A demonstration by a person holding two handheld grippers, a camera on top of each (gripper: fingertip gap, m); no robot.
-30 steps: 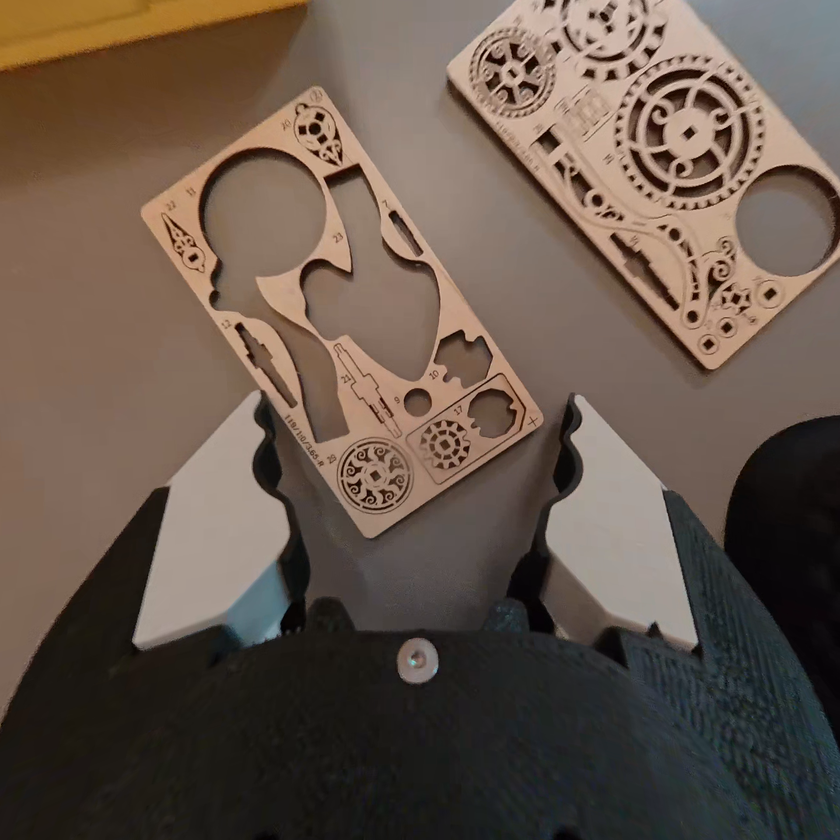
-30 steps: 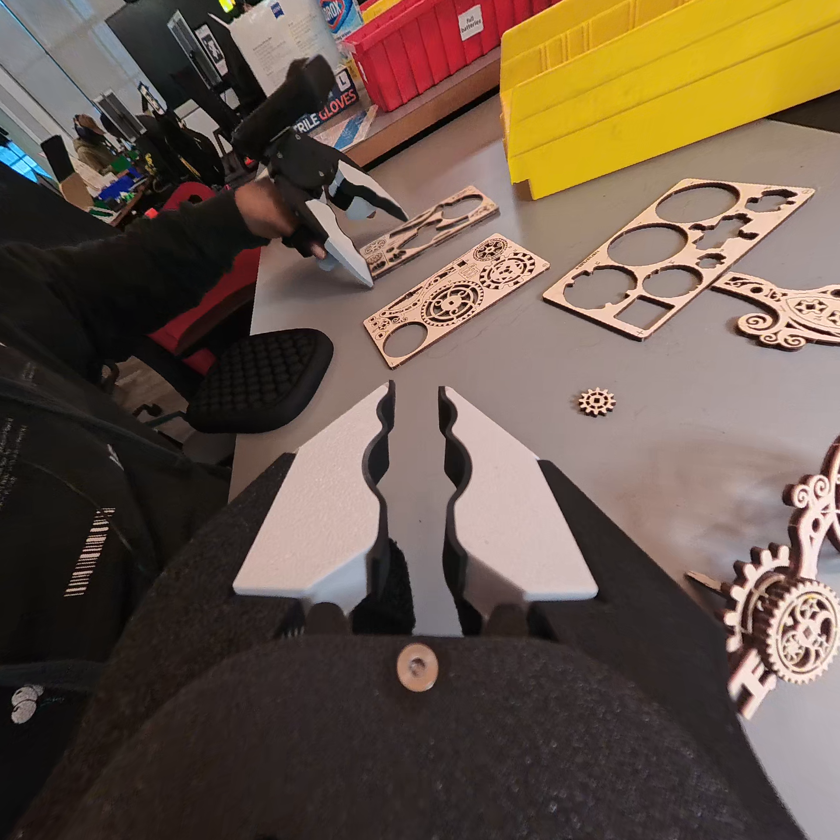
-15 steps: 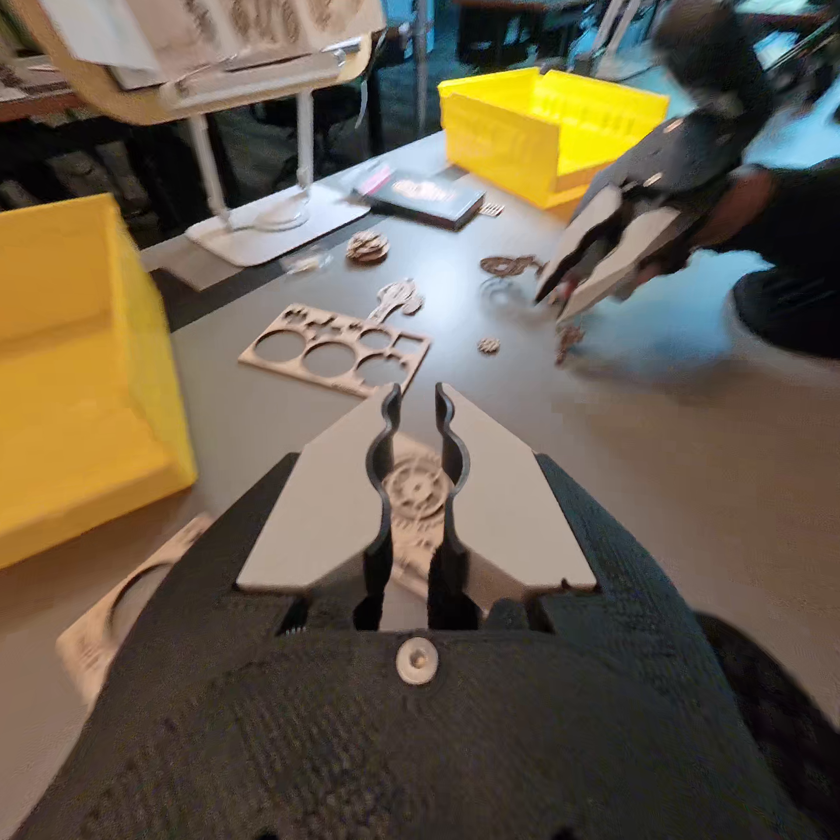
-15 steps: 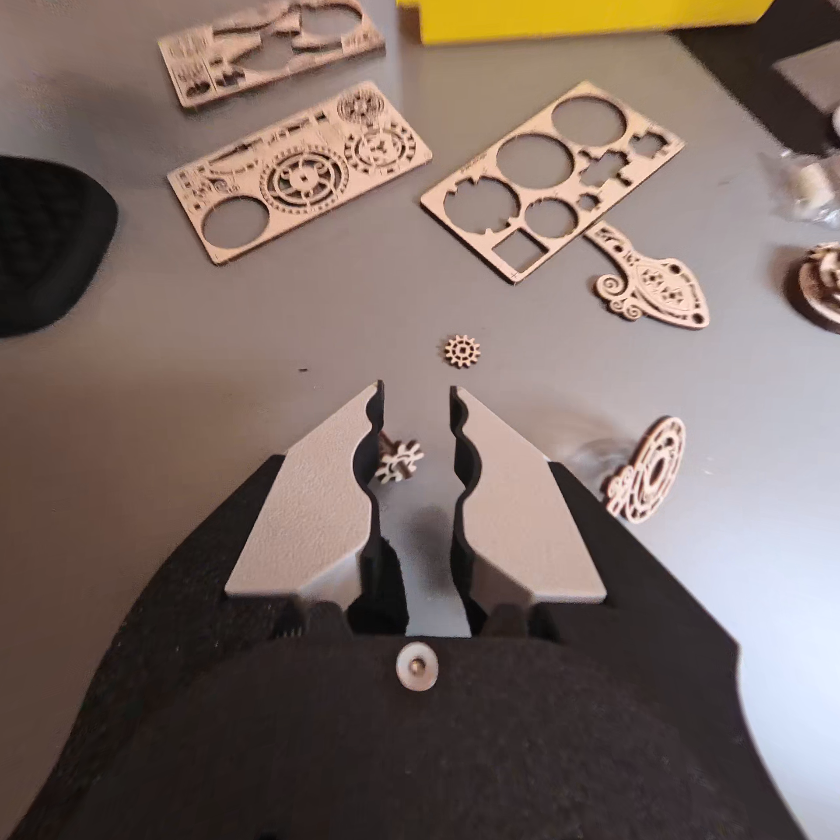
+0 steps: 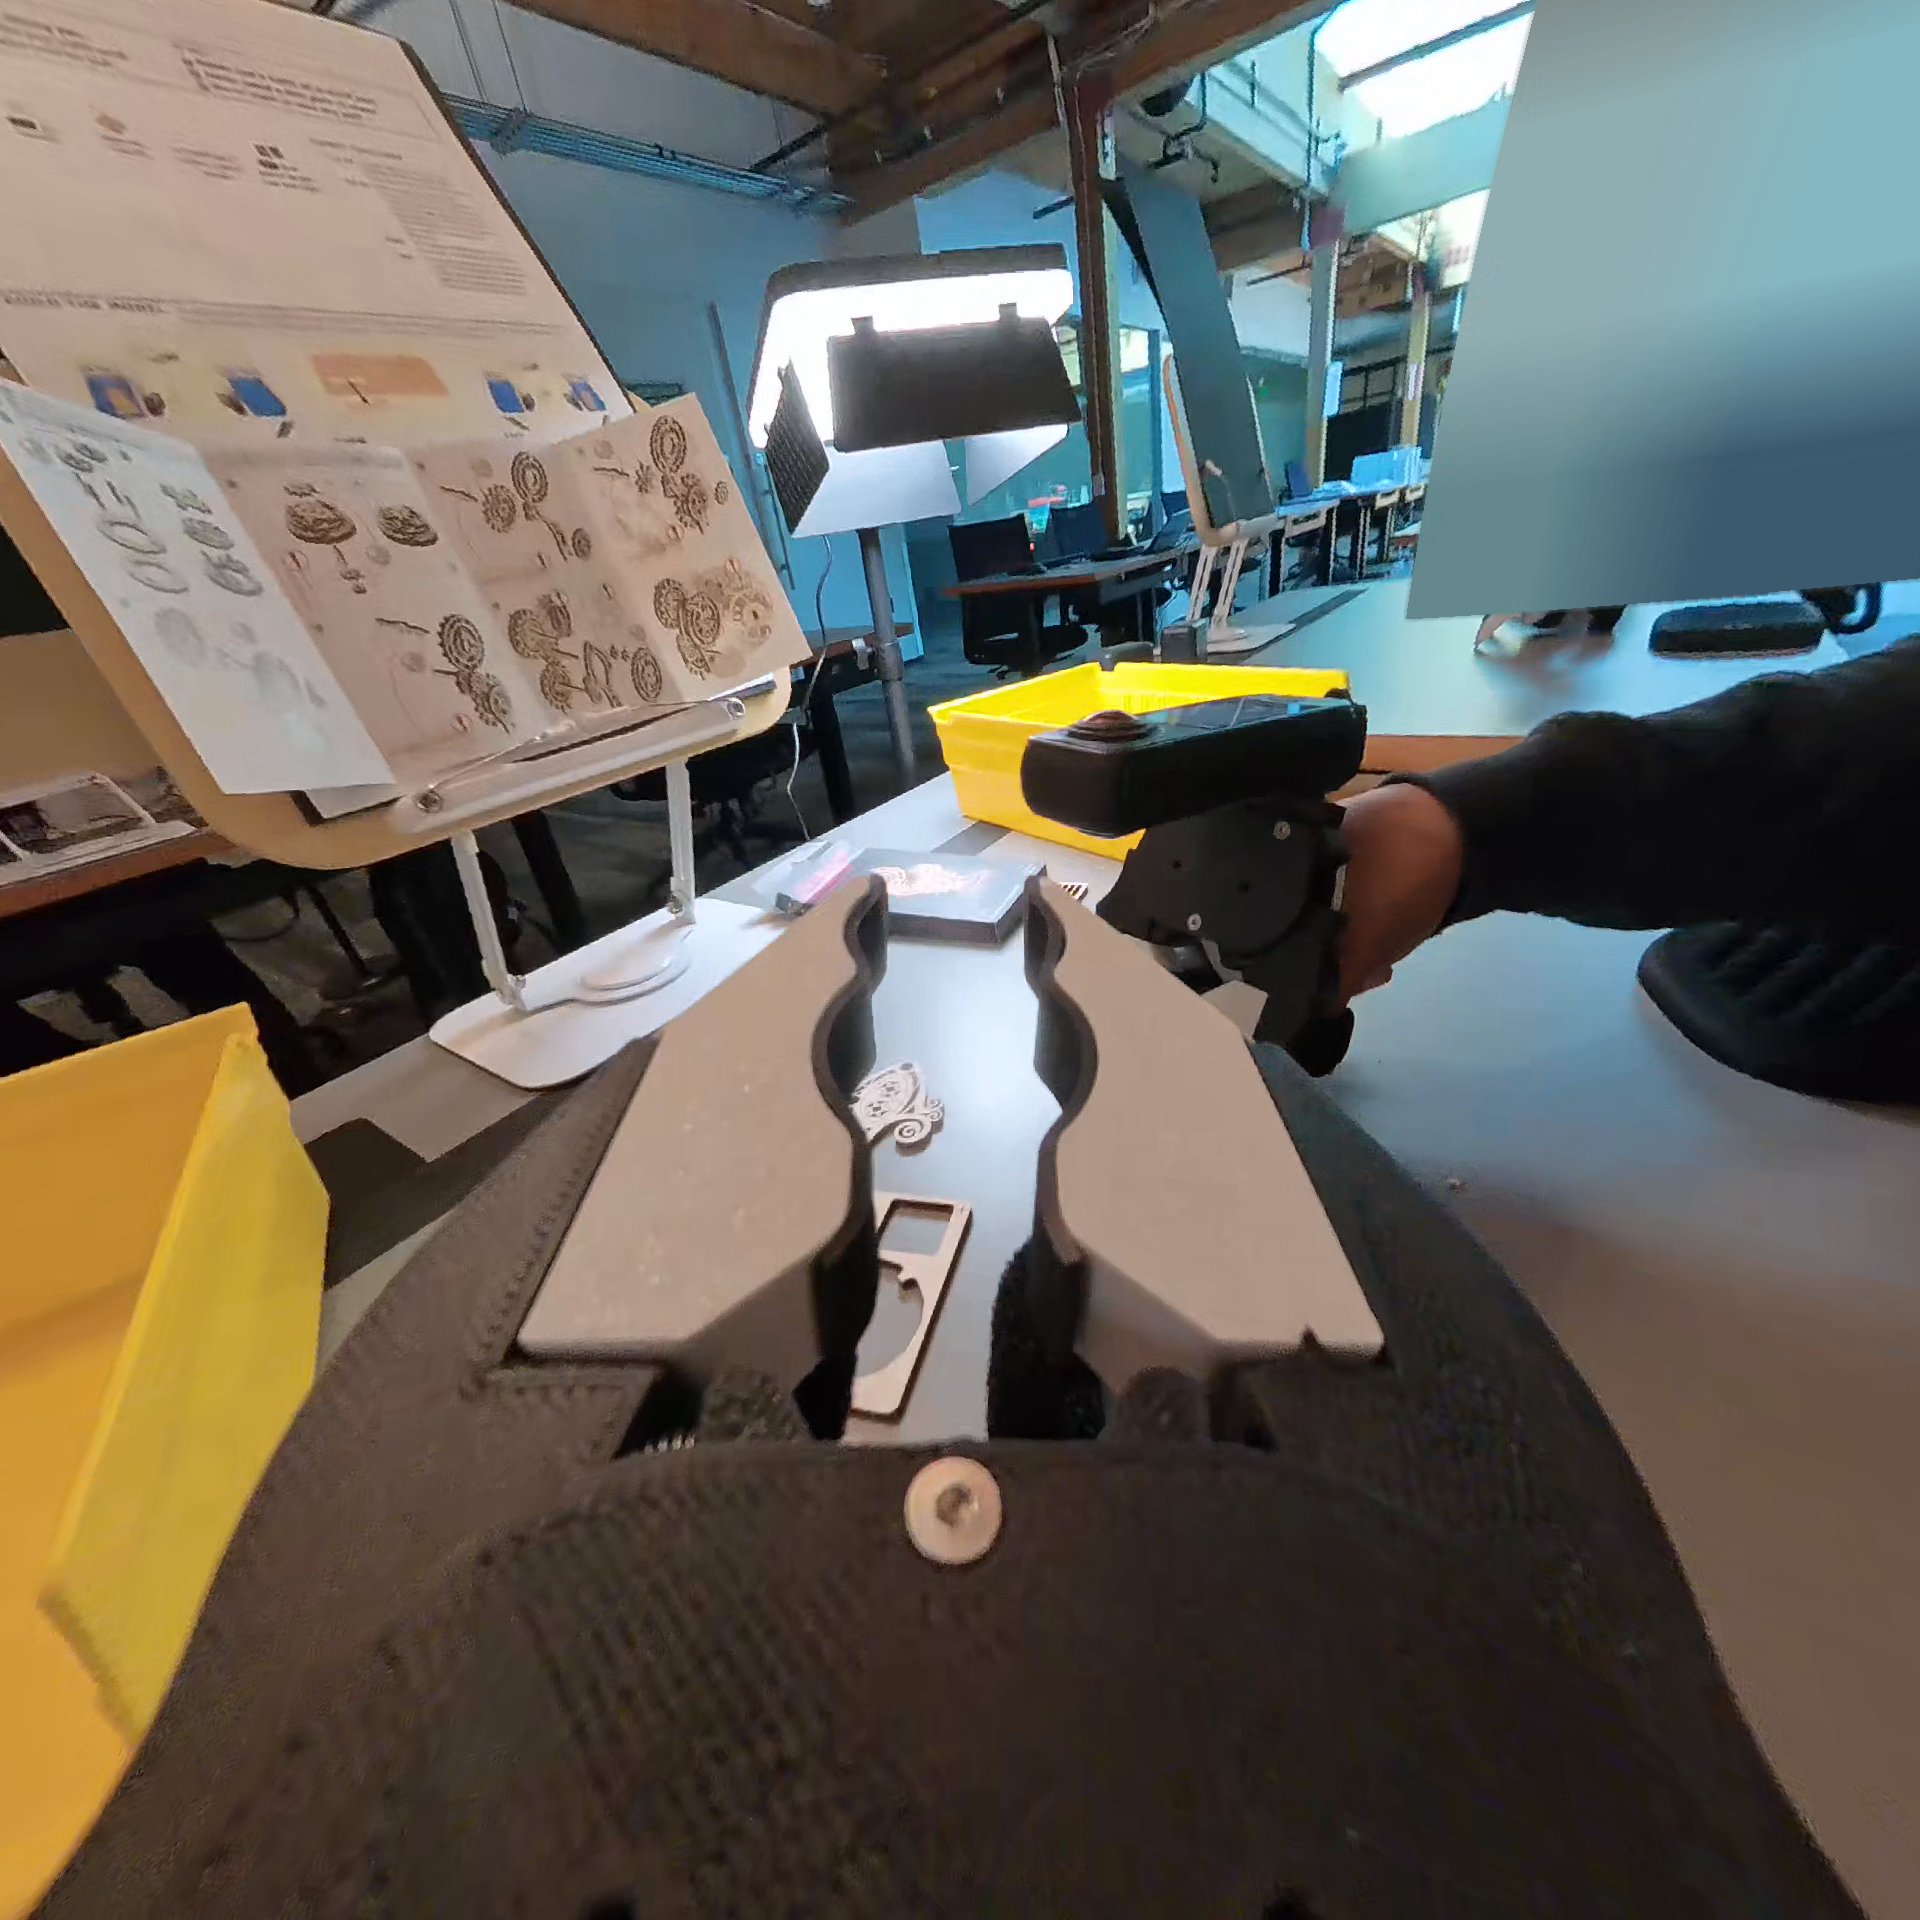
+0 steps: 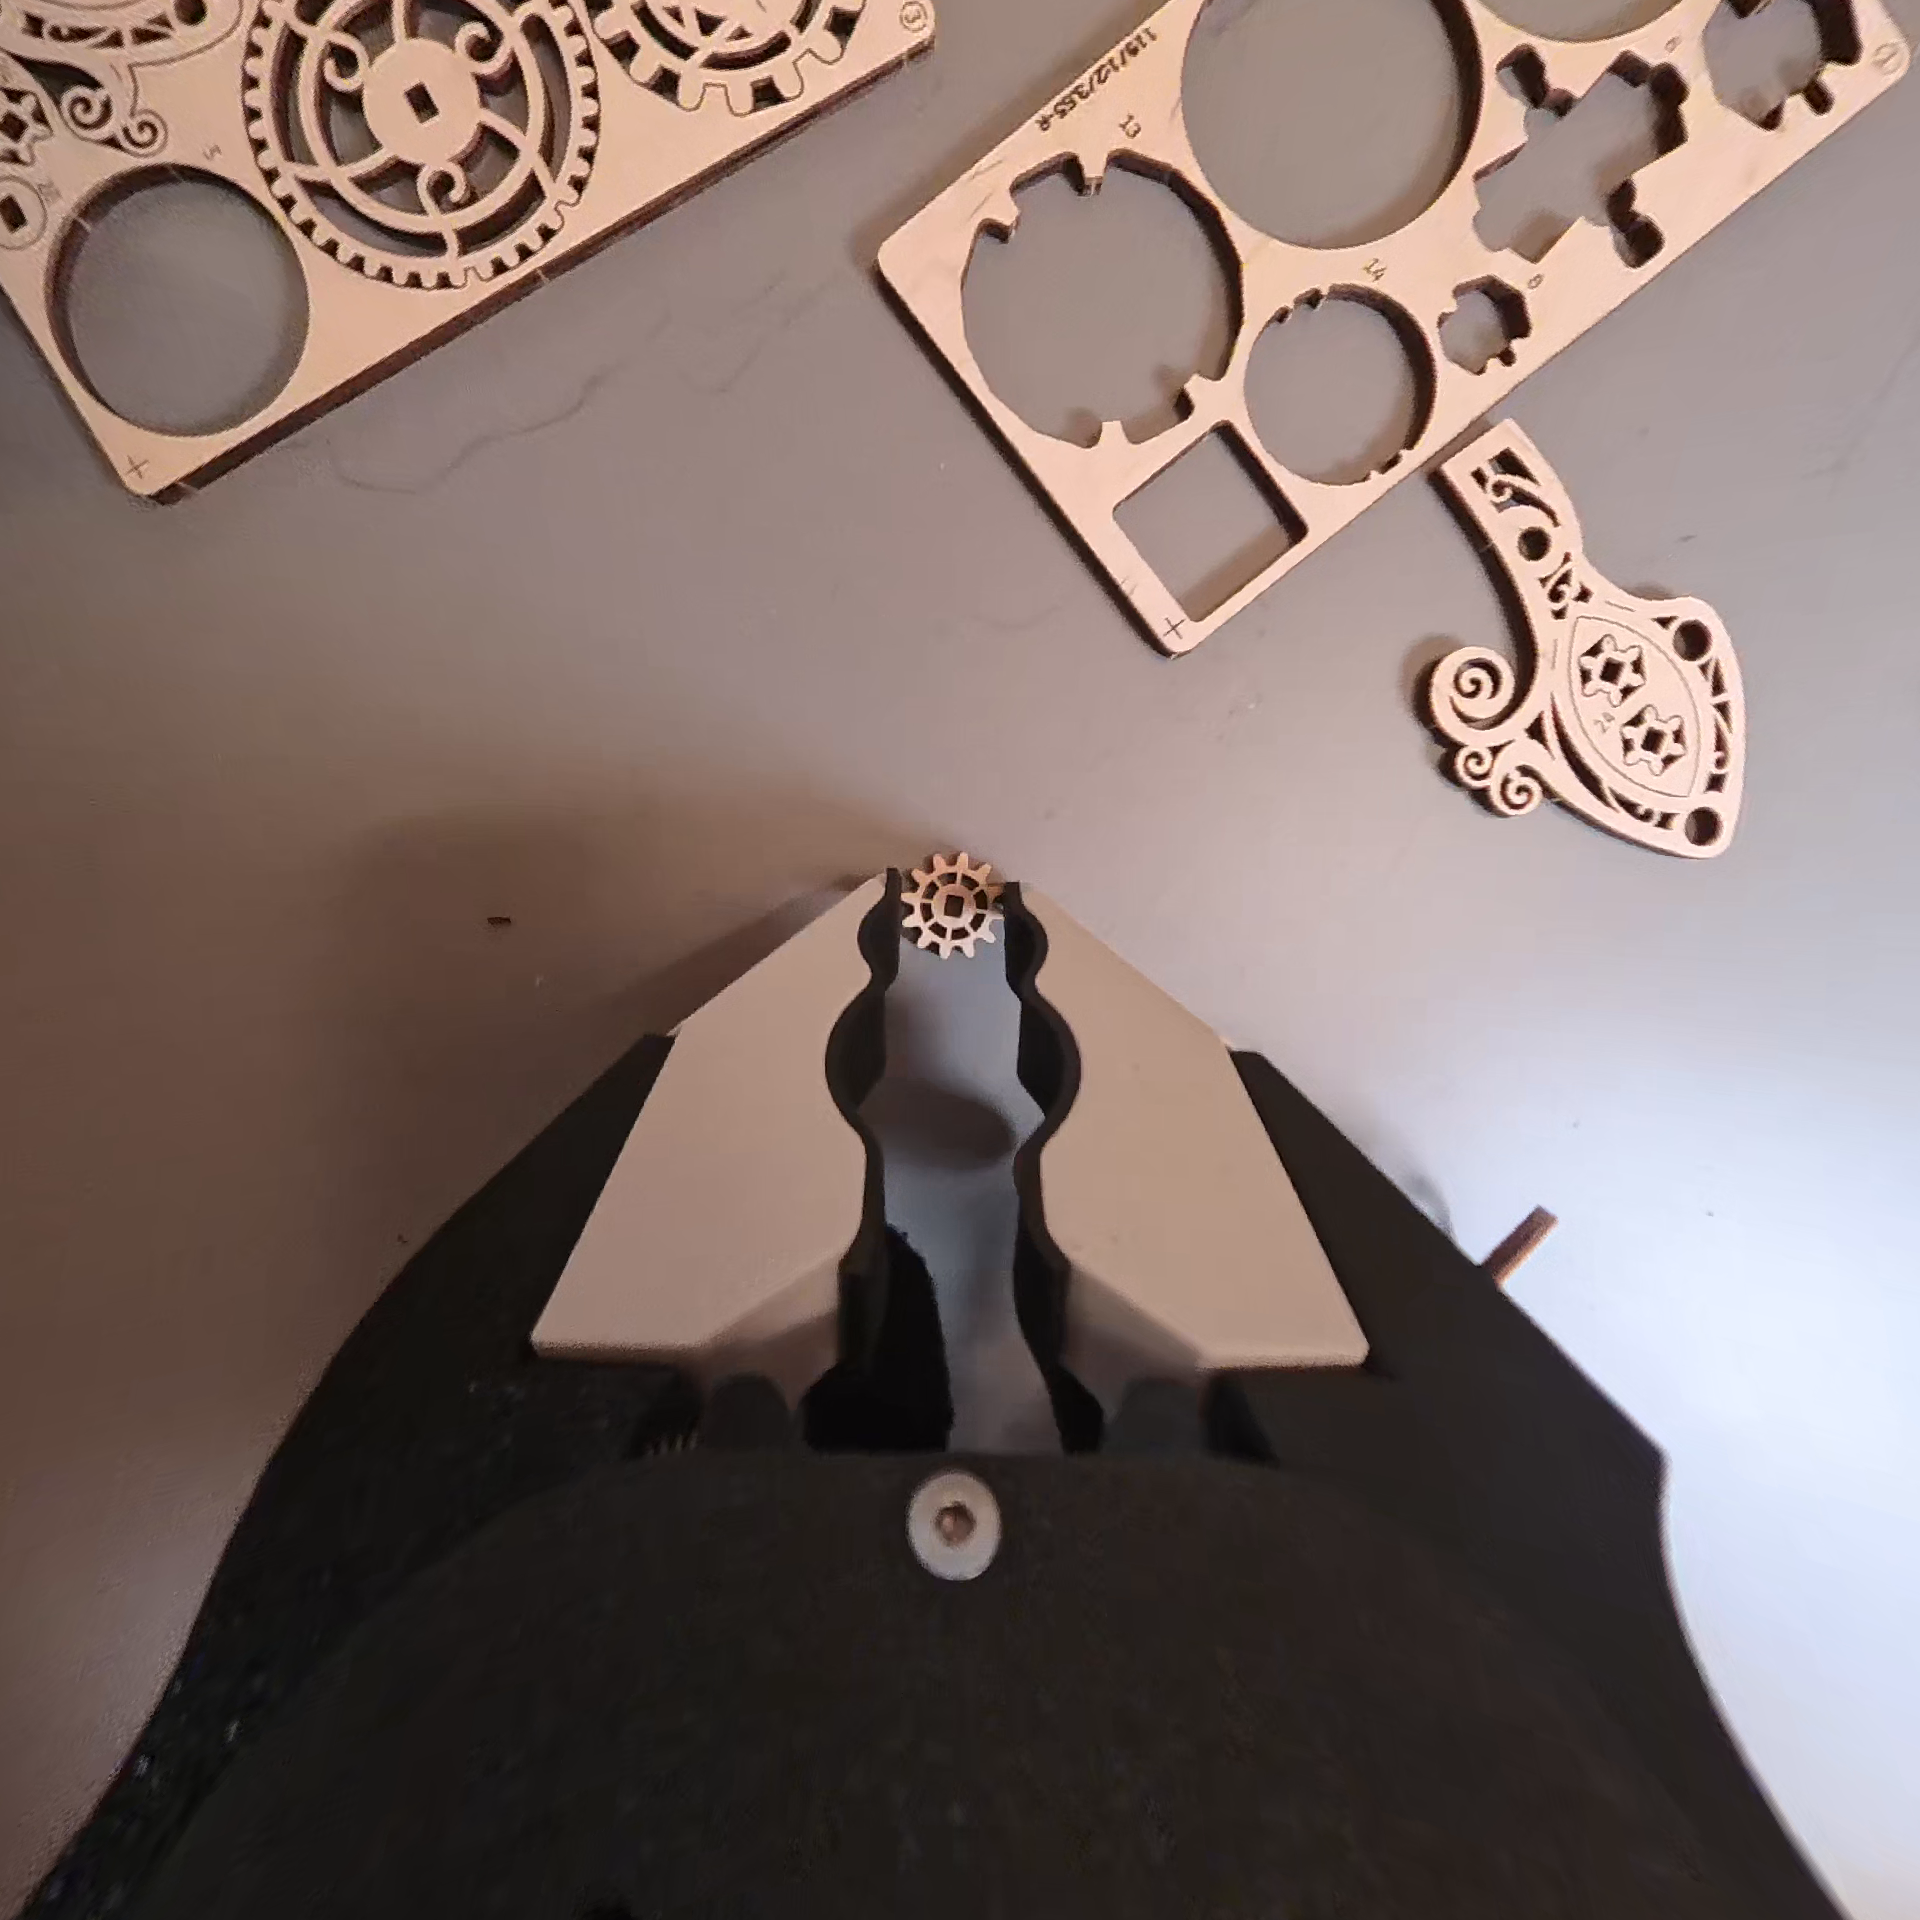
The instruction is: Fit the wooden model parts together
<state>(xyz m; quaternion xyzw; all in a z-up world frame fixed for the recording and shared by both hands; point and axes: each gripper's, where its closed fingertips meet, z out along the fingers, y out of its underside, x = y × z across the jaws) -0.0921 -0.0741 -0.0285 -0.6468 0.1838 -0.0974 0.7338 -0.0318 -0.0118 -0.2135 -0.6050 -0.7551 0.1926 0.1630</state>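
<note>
Left hand-held gripper (image 5: 954, 935) hovering part-open, empty, over grey surface (image 5: 1558, 1195); scrolled wooden piece (image 5: 896, 1103) lying flat between its fingers.

- Small gear (image 6: 950, 913) between the right gripper (image 6: 952, 906) fingertips, on the table (image 6: 520, 707)
- Two part sheets (image 6: 1351, 301) behind it — a loose ornate piece (image 6: 1600, 675) right of them

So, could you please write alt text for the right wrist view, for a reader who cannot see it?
The right gripper points down at a grey table, its fingertips closed around a small wooden gear. Beyond it lie two wooden part sheets, one with gears, one mostly emptied, and a loose ornate piece.
</note>
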